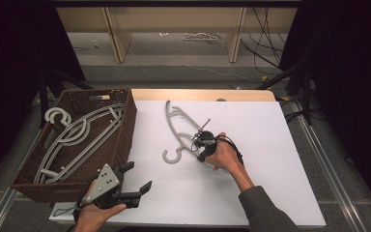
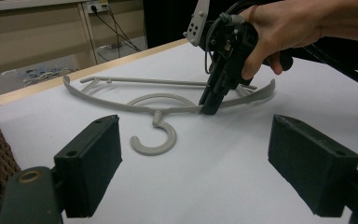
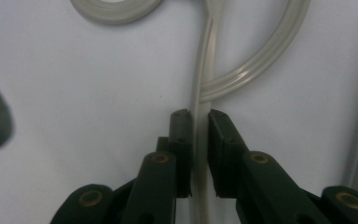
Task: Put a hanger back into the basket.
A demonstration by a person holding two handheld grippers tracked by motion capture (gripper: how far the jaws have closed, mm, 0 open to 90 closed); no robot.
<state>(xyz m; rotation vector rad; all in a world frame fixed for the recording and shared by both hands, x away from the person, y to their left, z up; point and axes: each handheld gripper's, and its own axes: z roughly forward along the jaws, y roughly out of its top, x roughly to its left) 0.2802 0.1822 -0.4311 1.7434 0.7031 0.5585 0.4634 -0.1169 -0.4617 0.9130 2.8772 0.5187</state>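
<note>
So, starting at the far left, a brown wicker basket sits on the left edge of the table and already has a few grey hangers lying in it, one hook poking over its far-left rim. Just in front of it, near the table's front edge, the left gripper hovers over the white table with its jaws spread wide and nothing between them. In the left gripper view those two black pads frame the scene ahead pretty neatly.

Moving right, around the middle of the table, a single grey hanger lies flat on the white surface, hook pointing toward the person. The right gripper is tipped down onto it just beside the hook's base. In the right gripper view its jaws sit on either side of the hanger's arm, closed in tight against it, so it looks clamped on.
</note>
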